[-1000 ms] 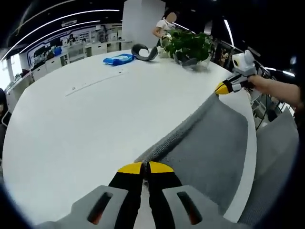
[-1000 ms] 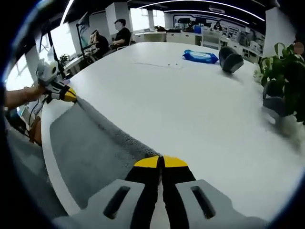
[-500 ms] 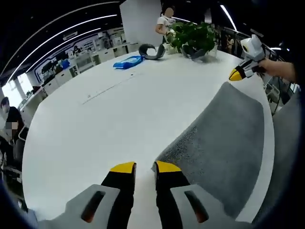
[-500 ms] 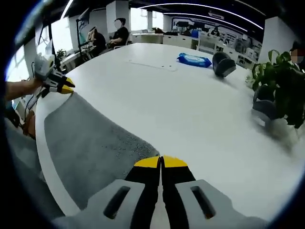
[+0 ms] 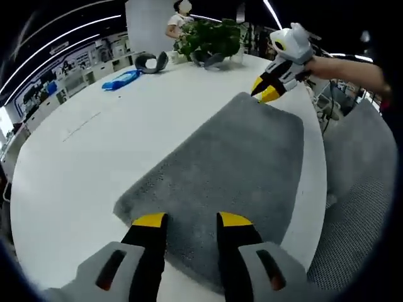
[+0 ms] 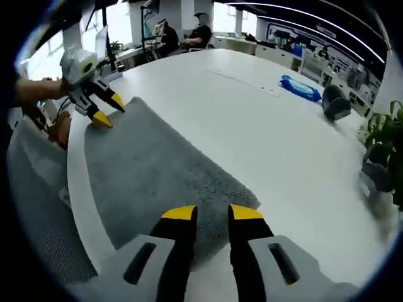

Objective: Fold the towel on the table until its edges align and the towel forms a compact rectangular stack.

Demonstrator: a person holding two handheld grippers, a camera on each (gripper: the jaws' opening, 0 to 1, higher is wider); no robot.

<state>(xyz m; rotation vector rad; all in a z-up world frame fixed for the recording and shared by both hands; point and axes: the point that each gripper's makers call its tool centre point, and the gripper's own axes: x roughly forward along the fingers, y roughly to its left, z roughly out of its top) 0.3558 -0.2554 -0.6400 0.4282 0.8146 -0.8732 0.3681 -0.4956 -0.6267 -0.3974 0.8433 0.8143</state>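
1. Our grey fluffy rectangular towel lies flat at the near edge of the round white table.
2. Both the left gripper and right gripper are spread, holding nothing.
3. We judge the towel soft, limp and light; pinch its corners.

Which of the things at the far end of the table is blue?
The flat packet, lying alone on the white table. Beside it, the curved object is dark grey, and the plant is green.

open office, ceiling light strips, desks
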